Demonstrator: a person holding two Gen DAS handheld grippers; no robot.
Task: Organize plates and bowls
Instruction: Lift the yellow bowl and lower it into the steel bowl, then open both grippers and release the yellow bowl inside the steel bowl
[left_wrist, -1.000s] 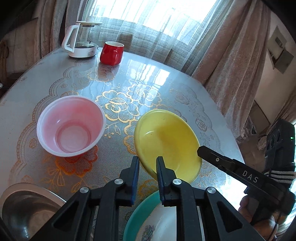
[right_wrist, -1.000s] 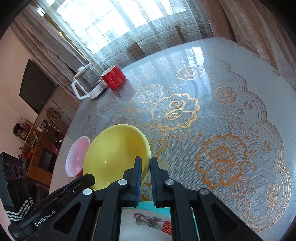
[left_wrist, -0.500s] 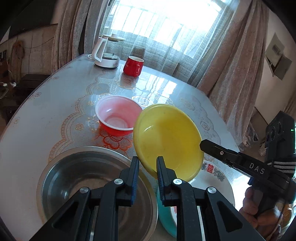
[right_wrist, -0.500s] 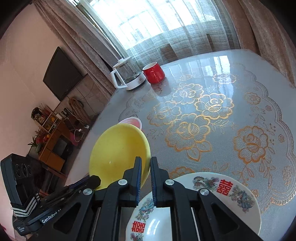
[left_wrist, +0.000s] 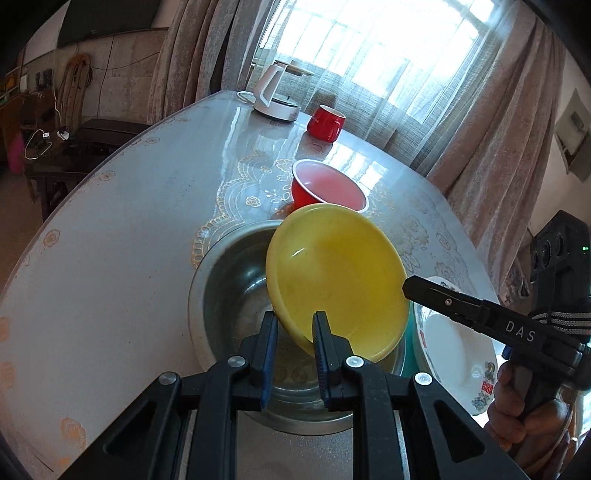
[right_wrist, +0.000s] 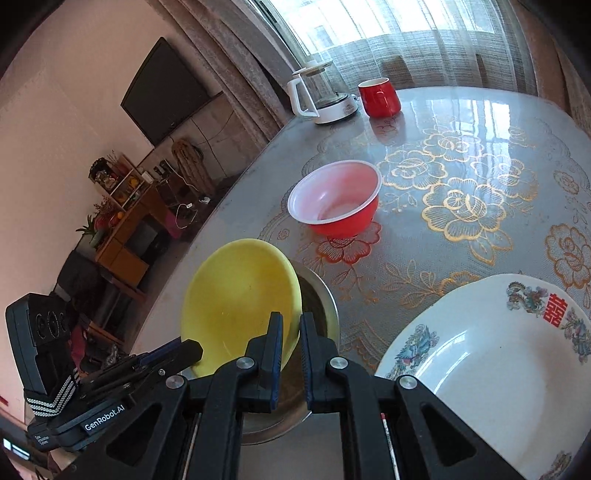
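Note:
Both grippers hold one yellow bowl (left_wrist: 340, 280) by its rim, tilted, above a large steel bowl (left_wrist: 225, 295). My left gripper (left_wrist: 294, 334) is shut on the yellow bowl's near rim. My right gripper (right_wrist: 291, 338) is shut on the yellow bowl (right_wrist: 240, 299) at its right rim; the steel bowl (right_wrist: 325, 302) shows behind it. A red bowl with a white inside (left_wrist: 327, 186) (right_wrist: 336, 201) stands on the table beyond. A white patterned plate (right_wrist: 495, 350) (left_wrist: 454, 350) lies to the right, over a teal dish (left_wrist: 408, 347).
A red mug (left_wrist: 325, 122) (right_wrist: 379, 96) and a white kettle (left_wrist: 275, 94) (right_wrist: 321, 96) stand at the table's far edge by the curtains. The table (left_wrist: 122, 236) has a gold flower cloth. Shelves and a TV (right_wrist: 162, 92) are off to the left.
Both grippers have carried the yellow bowl back and left, from above the table cloth and the patterned plate to above the steel bowl. The red bowl now lies farther away.

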